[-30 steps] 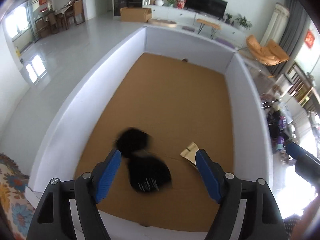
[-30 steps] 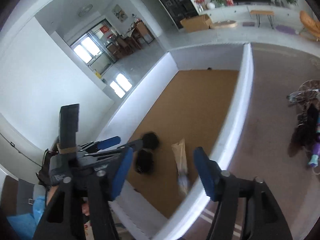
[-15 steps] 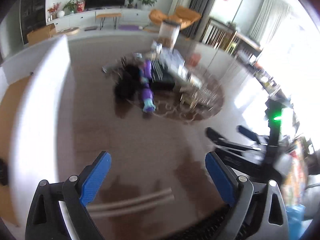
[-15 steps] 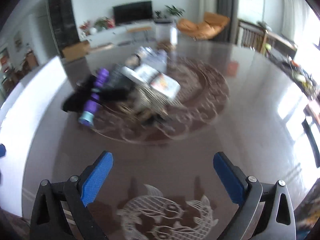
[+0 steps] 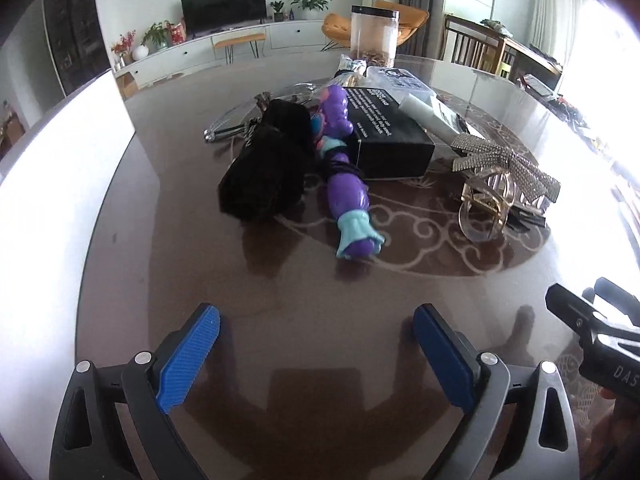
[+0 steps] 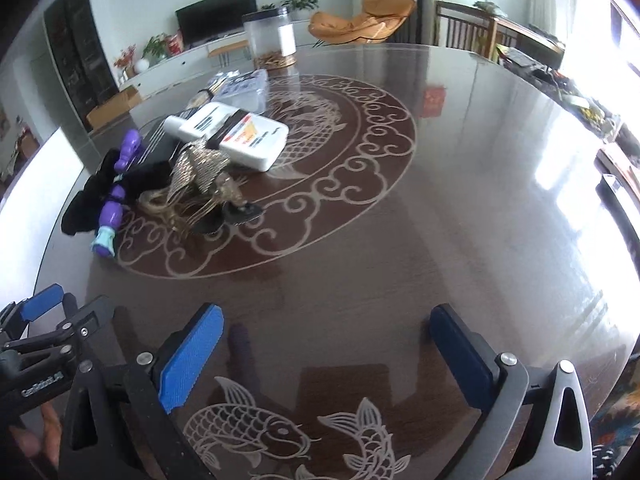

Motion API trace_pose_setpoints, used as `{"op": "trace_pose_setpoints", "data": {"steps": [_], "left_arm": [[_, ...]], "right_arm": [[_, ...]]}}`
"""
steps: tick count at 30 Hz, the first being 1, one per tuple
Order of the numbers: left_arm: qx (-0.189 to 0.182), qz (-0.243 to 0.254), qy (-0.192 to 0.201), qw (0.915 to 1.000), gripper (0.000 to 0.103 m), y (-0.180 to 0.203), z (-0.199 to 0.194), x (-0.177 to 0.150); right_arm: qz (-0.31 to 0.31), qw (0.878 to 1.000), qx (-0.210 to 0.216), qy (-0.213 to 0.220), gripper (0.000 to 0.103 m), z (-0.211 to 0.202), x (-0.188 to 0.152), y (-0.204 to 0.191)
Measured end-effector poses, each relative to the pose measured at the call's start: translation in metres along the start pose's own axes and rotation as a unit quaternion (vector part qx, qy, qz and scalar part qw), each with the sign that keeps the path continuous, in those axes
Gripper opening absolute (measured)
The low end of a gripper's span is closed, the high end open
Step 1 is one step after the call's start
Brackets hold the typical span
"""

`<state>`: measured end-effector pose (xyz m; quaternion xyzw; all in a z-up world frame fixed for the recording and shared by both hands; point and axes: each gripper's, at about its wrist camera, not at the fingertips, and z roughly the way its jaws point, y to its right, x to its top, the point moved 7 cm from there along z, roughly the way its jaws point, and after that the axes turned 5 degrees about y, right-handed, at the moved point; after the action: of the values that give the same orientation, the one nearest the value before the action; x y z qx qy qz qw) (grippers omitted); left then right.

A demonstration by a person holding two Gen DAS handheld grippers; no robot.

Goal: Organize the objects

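Observation:
A pile of objects lies on the dark patterned table (image 5: 192,272): a purple and teal toy (image 5: 348,196), a black pouch (image 5: 268,168), a black box (image 5: 384,132), a white tube (image 5: 428,114) and a glittery bow hair clip (image 5: 508,168). My left gripper (image 5: 316,320) hovers short of the pile, its jaws opening, with nothing between them. My right gripper (image 6: 326,316) hangs over bare table to the right of the pile, its jaws also opening and empty. The right wrist view shows the toy (image 6: 112,208), the clip (image 6: 200,176) and a white box (image 6: 252,140).
A clear lidded jar (image 5: 374,36) stands behind the pile. The white wall of a bin (image 5: 60,180) rises along the table's left side. The right gripper's frame (image 5: 592,320) shows at the left wrist view's right edge. Chairs and a TV unit stand beyond.
Both views swung from the white-walled, cardboard-floored bin to the dark table and its pile. Both sets of jaws stand wider. The pile looks nearer and sharper than half a second ago.

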<state>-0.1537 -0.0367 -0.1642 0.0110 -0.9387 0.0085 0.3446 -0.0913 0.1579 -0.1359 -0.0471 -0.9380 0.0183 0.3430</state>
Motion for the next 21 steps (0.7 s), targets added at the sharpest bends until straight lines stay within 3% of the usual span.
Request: {"op": "trace_pose_setpoints", "data": {"steps": [5, 21], "left_arm": [[0.010, -0.003, 0.007, 0.9999, 0.103, -0.001, 0.005, 0.008], [0.004, -0.013, 0.004, 0.9999, 0.103, 0.002, 0.003, 0.013]], "right_arm": [[-0.023, 0.999, -0.033, -0.006, 0.103, 0.011, -0.001, -0.001], [-0.023, 0.999, -0.030, -0.005, 0.103, 0.014, 0.000, -0.002]]}}
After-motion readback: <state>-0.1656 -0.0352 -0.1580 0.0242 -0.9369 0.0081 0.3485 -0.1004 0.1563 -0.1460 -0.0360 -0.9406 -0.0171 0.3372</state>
